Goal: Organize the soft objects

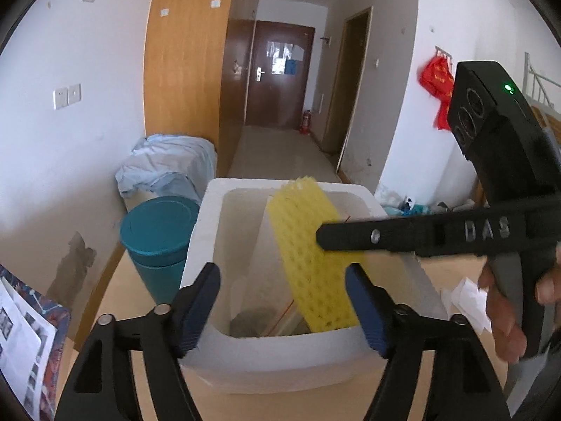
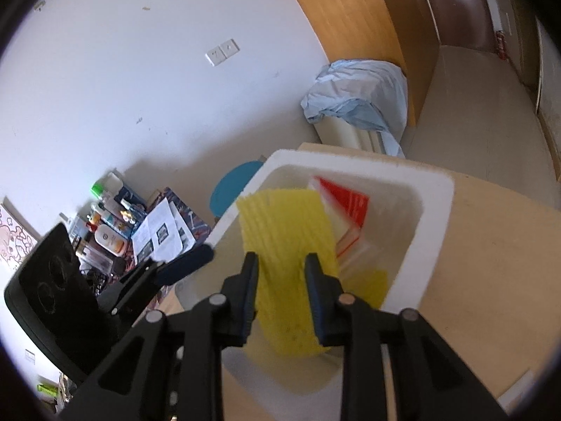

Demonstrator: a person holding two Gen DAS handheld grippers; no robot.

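Note:
A yellow foam net sleeve [image 1: 305,210] [image 2: 284,224] stands tilted in a white foam box [image 1: 210,210] [image 2: 434,217] on a wooden table [image 2: 491,263]. My right gripper [image 2: 281,263] is shut on the sleeve's lower part; in the left wrist view one of its fingers [image 1: 350,236] crosses the sleeve from the right. My left gripper [image 1: 282,280] is open wide over the box's near wall, its pads clear of the sleeve. A red and white packet [image 2: 347,203] and a second yellow piece [image 2: 371,284] lie inside the box.
A teal lidded container [image 1: 157,231] [image 2: 231,186] stands left of the box. Printed papers [image 1: 21,333] [image 2: 161,231] and bottles [image 2: 108,231] crowd the left side. A blue cloth heap [image 1: 168,168] lies behind. A hand [image 1: 505,315] holds the right gripper near white paper [image 1: 466,298].

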